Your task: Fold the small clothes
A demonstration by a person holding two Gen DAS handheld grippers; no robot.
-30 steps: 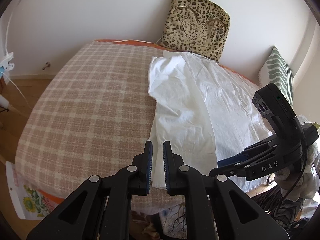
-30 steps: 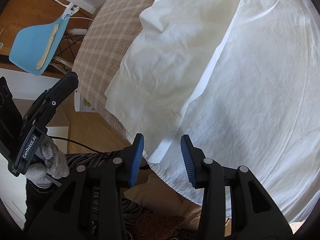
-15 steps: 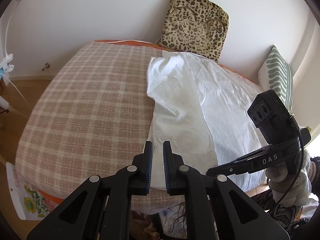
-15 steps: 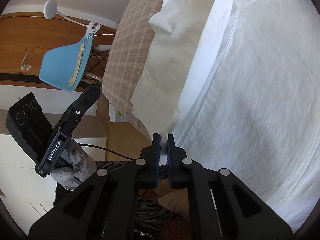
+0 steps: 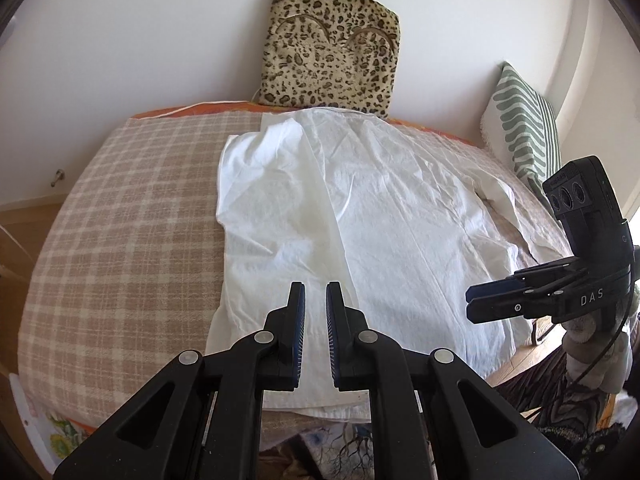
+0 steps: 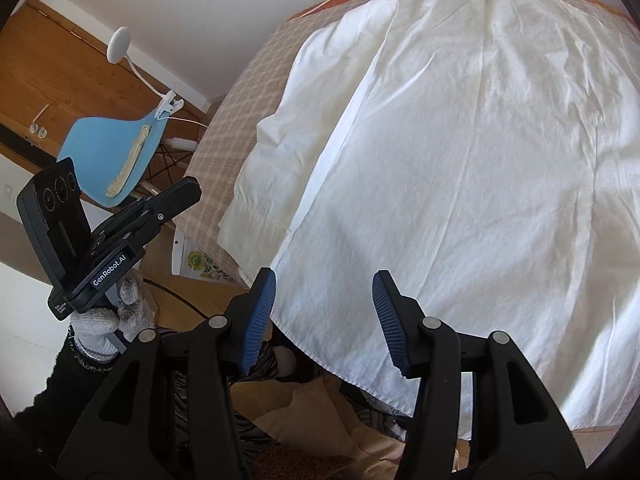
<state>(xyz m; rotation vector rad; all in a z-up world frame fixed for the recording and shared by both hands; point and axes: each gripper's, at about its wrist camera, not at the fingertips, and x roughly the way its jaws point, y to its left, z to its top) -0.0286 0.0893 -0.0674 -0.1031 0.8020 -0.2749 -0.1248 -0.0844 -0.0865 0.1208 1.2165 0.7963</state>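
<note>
Checked bed cover (image 5: pixel 120 216) fills the room's middle, with a white shirt (image 5: pixel 380 216) spread flat toward 1 o'clock. At 12 leans a leopard cushion (image 5: pixel 332 44). Right hand-held gripper (image 6: pixel 324 320) is opening above the hem, holding nothing; left hand-held gripper (image 5: pixel 315 320) stays nearly closed, empty.

White shirt (image 5: pixel 380 216) lies on the checked bedspread (image 5: pixel 120 216), leopard cushion (image 5: pixel 332 48) behind.
</note>
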